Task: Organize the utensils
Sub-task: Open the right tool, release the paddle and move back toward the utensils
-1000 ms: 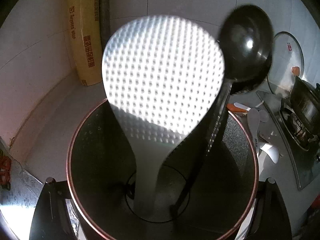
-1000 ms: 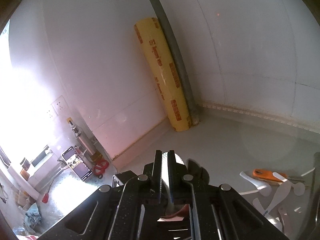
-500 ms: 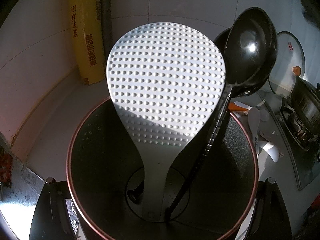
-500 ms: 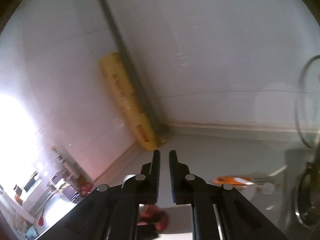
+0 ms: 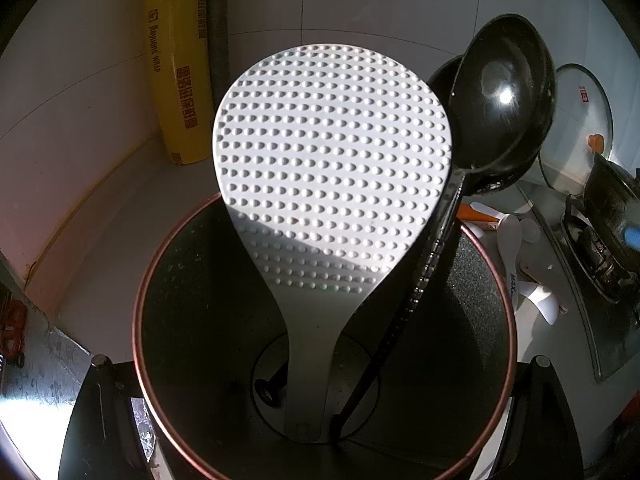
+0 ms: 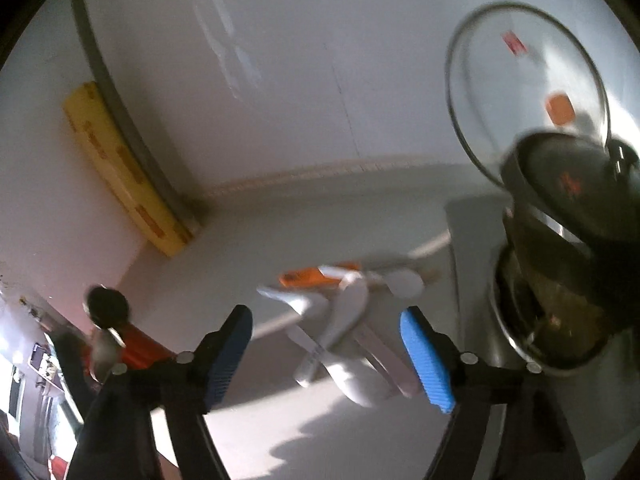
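Observation:
In the left wrist view, my left gripper [image 5: 320,364] is shut on a dark utensil holder [image 5: 188,312] with a copper rim, one finger on each side. A white dimpled rice paddle [image 5: 332,168] and a black ladle [image 5: 504,96] stand in it, handles down. My right gripper [image 6: 328,360] is over the counter with its jaws opening wide; its blue pads [image 6: 424,364] touch nothing. Past them a pile of white utensils [image 6: 344,320] and an orange-handled one [image 6: 304,278] lie on the counter. The same pile [image 5: 516,248] shows right of the holder.
A yellow cling-wrap box [image 5: 180,72] leans in the wall corner beside a grey pipe. A glass lid [image 6: 528,92] rests against the wall at right. Below the lid a black pan [image 6: 568,188] sits on the gas stove [image 5: 600,256].
The right gripper let go of the white paddle, swung right and down from the corner toward the utensil pile, and its jaws went from shut to wide. The paddle settled in the holder.

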Available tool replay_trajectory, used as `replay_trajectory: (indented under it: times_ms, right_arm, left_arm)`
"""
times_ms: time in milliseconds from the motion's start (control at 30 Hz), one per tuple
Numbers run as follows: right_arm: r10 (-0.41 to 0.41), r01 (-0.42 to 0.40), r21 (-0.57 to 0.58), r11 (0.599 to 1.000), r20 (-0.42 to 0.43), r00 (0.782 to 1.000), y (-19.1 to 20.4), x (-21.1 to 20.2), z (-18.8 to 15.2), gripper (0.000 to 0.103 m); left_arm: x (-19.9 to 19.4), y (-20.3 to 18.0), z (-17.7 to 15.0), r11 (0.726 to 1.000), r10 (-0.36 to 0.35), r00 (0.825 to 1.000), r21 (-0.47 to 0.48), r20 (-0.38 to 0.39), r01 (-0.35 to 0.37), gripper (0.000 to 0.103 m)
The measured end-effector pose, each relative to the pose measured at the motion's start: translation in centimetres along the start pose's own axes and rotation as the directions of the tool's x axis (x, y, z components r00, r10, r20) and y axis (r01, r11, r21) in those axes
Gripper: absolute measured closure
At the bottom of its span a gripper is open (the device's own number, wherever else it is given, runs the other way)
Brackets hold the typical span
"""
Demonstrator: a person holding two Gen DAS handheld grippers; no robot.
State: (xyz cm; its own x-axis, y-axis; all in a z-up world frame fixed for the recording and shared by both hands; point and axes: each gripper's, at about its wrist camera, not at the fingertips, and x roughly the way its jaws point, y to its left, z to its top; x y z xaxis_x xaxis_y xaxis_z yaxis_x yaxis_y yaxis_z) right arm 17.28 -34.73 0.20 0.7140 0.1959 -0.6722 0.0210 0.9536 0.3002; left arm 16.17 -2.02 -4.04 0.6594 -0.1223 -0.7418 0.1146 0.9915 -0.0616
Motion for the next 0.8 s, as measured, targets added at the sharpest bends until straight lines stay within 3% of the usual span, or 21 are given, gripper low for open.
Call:
replay_trajectory:
  times_ms: [133, 300, 400, 533, 800]
  right_arm:
    - [-0.02, 0.02, 0.009, 1.0, -0.029, 0.999, -0.8, 0.9, -1.5, 0.0]
    - [-0.082, 0.082, 0.004, 0.997, -0.099, 0.992, -1.1, 2.5, -2.8, 0.0]
    - [-0.074, 0.076, 0.011, 0.997, -0.141, 0.987, -1.5, 3.4, -3.3, 0.0]
    - [-0.092, 0.085, -0.05, 0.995, -0.148, 0.985, -1.0, 4.4, -4.1, 0.0]
    - [-0.037, 0.028, -0.082, 0.996, -0.107, 0.994, -1.1, 4.9, -4.7, 0.0]
  left_arm:
    - [0.0, 0.0, 0.0, 1.0, -0.001, 1.0, 0.001, 0.0, 0.001, 0.013]
    - [0.0, -0.1, 0.0, 1.0, 0.0, 1.0, 0.0, 0.0, 0.0, 0.013]
    - [0.0, -0.1, 0.0, 1.0, 0.0, 1.0, 0.0, 0.0, 0.0, 0.013]
    - [0.0, -0.1, 0.0, 1.0, -0.001, 1.0, 0.001, 0.0, 0.001, 0.013]
    - [0.0, -0.1, 0.1, 1.0, -0.001, 1.0, 0.001, -0.001, 0.001, 0.013]
